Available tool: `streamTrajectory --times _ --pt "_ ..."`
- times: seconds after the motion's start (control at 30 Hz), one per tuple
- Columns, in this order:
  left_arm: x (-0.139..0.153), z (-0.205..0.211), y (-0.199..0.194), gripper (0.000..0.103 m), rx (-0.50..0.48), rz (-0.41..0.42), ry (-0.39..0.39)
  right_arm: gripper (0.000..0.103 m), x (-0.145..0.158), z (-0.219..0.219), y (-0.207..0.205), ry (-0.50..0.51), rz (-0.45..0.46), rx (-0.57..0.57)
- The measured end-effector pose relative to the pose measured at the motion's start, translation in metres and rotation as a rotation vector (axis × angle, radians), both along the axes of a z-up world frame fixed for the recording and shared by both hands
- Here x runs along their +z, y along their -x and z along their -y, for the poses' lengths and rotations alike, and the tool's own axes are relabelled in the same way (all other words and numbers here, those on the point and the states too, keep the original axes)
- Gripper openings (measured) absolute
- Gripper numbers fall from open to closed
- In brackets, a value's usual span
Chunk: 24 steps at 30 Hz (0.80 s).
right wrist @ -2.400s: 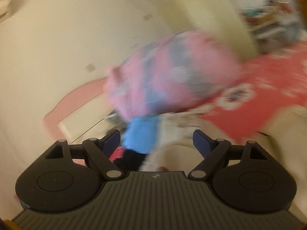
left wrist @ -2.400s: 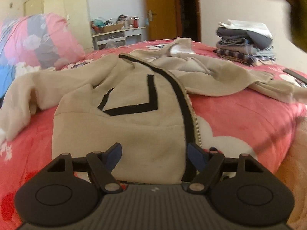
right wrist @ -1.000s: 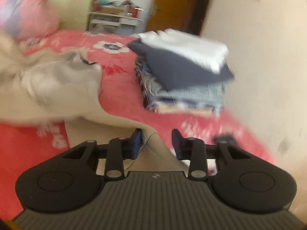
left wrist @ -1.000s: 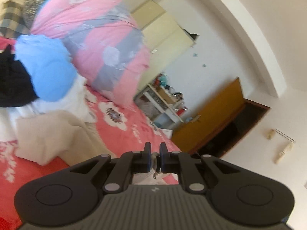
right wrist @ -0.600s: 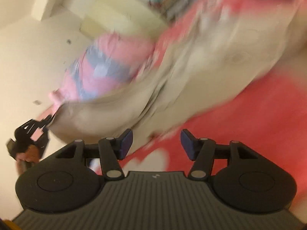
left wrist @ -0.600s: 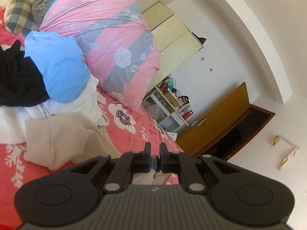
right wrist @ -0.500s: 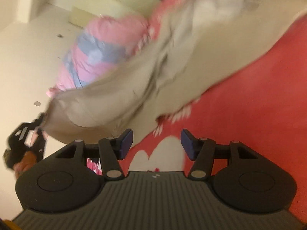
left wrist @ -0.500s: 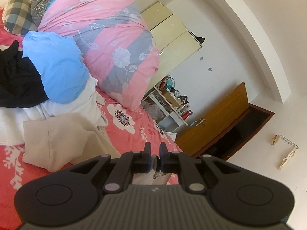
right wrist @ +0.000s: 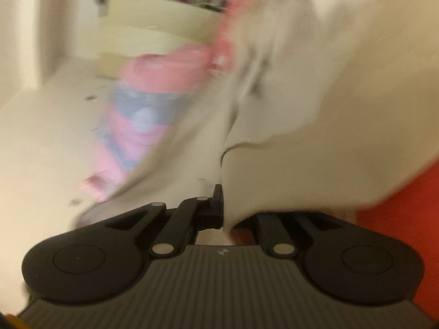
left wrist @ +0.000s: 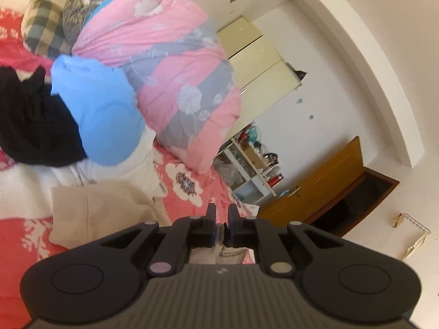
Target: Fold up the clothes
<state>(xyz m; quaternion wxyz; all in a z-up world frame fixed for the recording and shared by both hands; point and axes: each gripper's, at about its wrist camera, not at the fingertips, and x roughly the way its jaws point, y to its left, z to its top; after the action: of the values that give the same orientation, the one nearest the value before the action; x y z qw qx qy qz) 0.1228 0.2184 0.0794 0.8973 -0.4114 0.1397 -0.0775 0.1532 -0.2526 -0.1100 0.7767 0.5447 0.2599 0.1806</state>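
Bed layout, placed around the rolled quilt (left wrist: 170,63)

The quilt lies on the bed (left wrist: 16,235) in the left wrist view, with two pillows (left wrist: 46,27) above and left of it. A heap of loose clothes (left wrist: 82,115) rests against its lower left side, and a jacket (left wrist: 90,216) lies on the bed below that heap, running to the left gripper (left wrist: 221,220). A wardrobe (left wrist: 260,71) stands right of the quilt, a shelf unit (left wrist: 252,170) lower right, and a door (left wrist: 318,189) beyond the shelf.
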Motion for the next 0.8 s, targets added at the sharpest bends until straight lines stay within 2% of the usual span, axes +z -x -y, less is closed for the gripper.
streamTrajectory --times 0.1,0.17,0.23,0.37,0.43,0.53,0.6,0.63,0.67,0.73,0.8 --pt "0.002 0.004 0.021 0.009 -0.022 0.007 -0.031 0.001 0.031 0.038 0.054 0.039 0.028 0.051" --pt "-0.009 0.013 0.034 0.009 -0.035 -0.016 -0.066 0.001 0.03 0.061 0.092 0.05 -0.015 0.06" --pt "-0.025 0.023 0.046 0.009 -0.048 -0.045 -0.104 0.001 0.017 0.073 0.115 0.144 -0.086 0.038" --pt "-0.06 0.047 0.057 0.009 -0.082 -0.128 -0.149 0.0 -0.047 0.097 0.153 0.075 -0.242 -0.034" --pt "-0.066 0.06 0.059 0.009 -0.115 -0.127 -0.145 0.002 -0.048 0.099 0.159 0.064 -0.243 -0.036" --pt "-0.056 0.105 0.078 0.009 -0.238 -0.01 -0.222 0.009 -0.045 0.1 0.165 0.053 -0.234 -0.034" --pt "-0.055 0.148 0.098 0.009 -0.387 0.059 -0.308 0.013 -0.037 0.099 0.174 0.093 -0.22 -0.036" --pt "-0.063 0.172 0.106 0.009 -0.483 0.06 -0.365 0.014 -0.034 0.104 0.183 0.114 -0.215 -0.047" --pt "-0.072 0.196 0.115 0.01 -0.58 0.055 -0.423 0.016 -0.031 0.109 0.193 0.134 -0.211 -0.06" --pt "-0.104 0.236 0.125 0.011 -0.75 -0.021 -0.531 0.021 -0.028 0.12 0.211 0.173 -0.207 -0.088" --pt "-0.135 0.253 0.127 0.013 -0.869 -0.116 -0.537 0.022 -0.028 0.132 0.227 0.207 -0.21 -0.119"
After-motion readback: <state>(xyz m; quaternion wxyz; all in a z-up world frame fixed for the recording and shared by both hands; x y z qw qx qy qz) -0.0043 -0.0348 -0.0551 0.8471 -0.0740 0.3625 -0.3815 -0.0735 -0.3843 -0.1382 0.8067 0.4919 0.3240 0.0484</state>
